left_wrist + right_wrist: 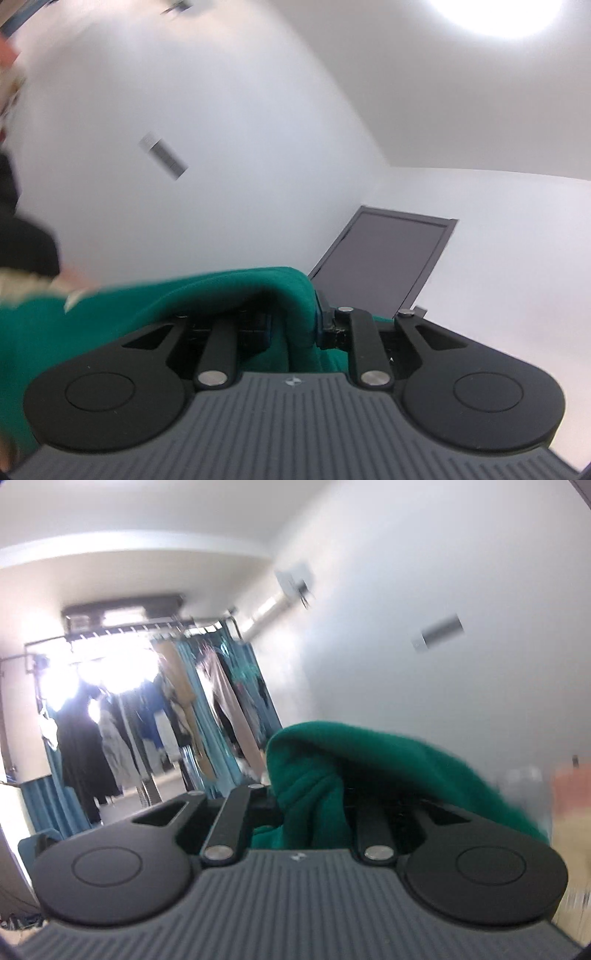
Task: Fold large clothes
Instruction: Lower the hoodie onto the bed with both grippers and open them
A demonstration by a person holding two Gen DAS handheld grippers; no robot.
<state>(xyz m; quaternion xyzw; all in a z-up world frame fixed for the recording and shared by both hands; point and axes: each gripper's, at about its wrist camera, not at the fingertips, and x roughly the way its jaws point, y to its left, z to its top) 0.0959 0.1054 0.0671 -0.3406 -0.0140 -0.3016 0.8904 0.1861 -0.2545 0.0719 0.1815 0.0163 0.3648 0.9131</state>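
The green garment (229, 295) drapes across the centre and lower left of the left wrist view, pinched in the left tongs (295, 328); in the right wrist view the same green cloth (332, 768) bunches at centre, clamped by the right tongs (314, 812); hanging clothes (147, 720) fill the left, a dark door (384, 262) stands right of centre.

Soft matt green cloth garment (229, 291); matt black plastic left gripper (295, 328).
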